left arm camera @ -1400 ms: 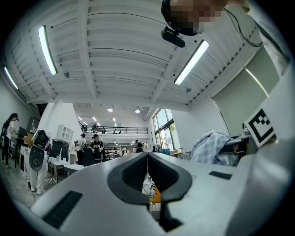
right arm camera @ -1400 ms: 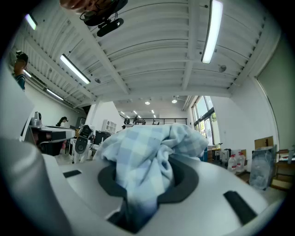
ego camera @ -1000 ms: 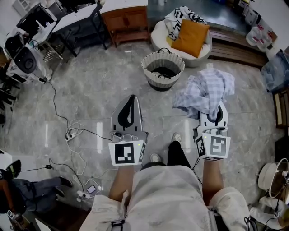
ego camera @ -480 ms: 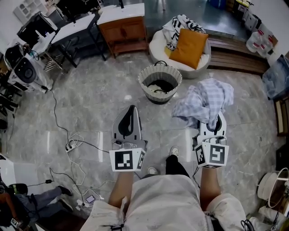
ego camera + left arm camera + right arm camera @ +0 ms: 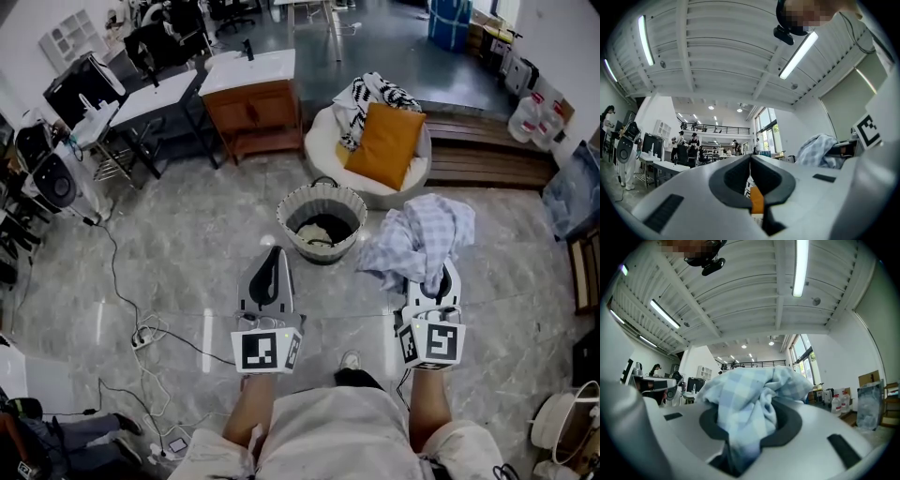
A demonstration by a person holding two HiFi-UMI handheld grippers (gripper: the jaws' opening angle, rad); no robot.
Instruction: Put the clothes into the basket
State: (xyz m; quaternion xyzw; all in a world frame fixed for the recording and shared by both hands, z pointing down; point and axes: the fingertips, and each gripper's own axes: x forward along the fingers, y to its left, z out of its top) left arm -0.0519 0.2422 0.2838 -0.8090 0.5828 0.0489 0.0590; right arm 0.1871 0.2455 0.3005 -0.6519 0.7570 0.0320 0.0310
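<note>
A round woven basket (image 5: 324,217) stands on the marble floor ahead, with some light cloth in its dark inside. My right gripper (image 5: 439,274) is shut on a bunched pale blue checked cloth (image 5: 417,239), carried in the air to the right of the basket. In the right gripper view the checked cloth (image 5: 749,392) fills the gap between the jaws and hides the tips of my right gripper (image 5: 752,420). My left gripper (image 5: 273,253) is shut with nothing in it, just short of the basket's near rim. In the left gripper view the left gripper (image 5: 750,158) has its jaws meeting.
Behind the basket is a white round seat (image 5: 325,141) with an orange cushion (image 5: 384,145) and a black-and-white patterned cloth (image 5: 370,94). A wooden cabinet (image 5: 253,103) stands at the back left, and a wooden bench (image 5: 492,155) at the right. Cables (image 5: 145,337) lie on the floor at the left.
The person has walked forward, so the basket and the seat lie closer to both grippers. The checked cloth stays in the right gripper; the left stays shut.
</note>
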